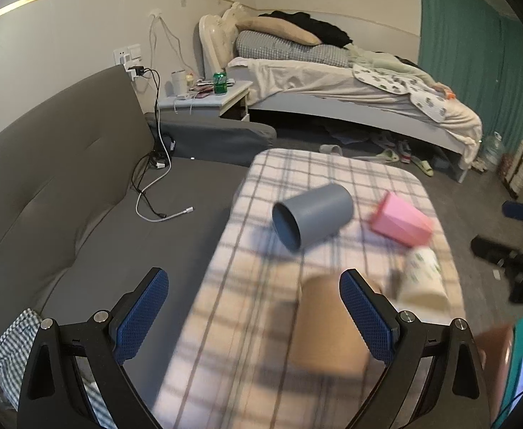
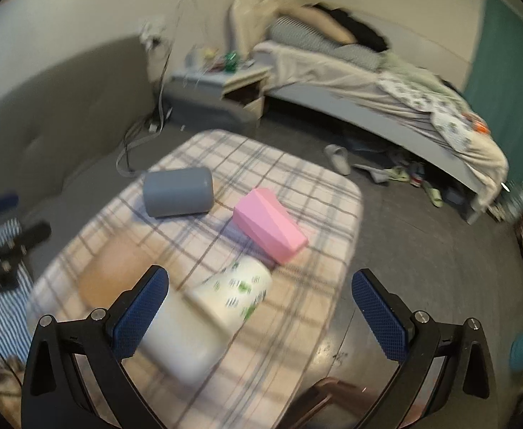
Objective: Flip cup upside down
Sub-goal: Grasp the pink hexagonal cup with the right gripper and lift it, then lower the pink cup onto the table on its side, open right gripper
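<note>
Bedroom clutter fills the far background of the left wrist view: a bed (image 1: 350,82), a nightstand (image 1: 207,98) and a grey sofa (image 1: 47,178) on the left. Near the lens, a bench (image 1: 261,304) with a plaid cover carries four cups, all lying down or tilted. The left tongs (image 1: 254,314) stand apart and empty, aimed forward and down over the bench's left side. A blurred brown cup (image 1: 329,325) lies just beyond them, partly behind the right finger. Farther off lie a grey cup (image 1: 315,220), mouth toward the lens, and a pink cup (image 1: 400,223).

From the right wrist view, the right tongs (image 2: 261,314) are likewise spread wide and hold nothing. A white printed cup (image 2: 218,311) lies between the fingers, nearer the left one, its long axis running from near left to far right. Judging by this, the right hand is best placed for that cup, the left for the brown one.
</note>
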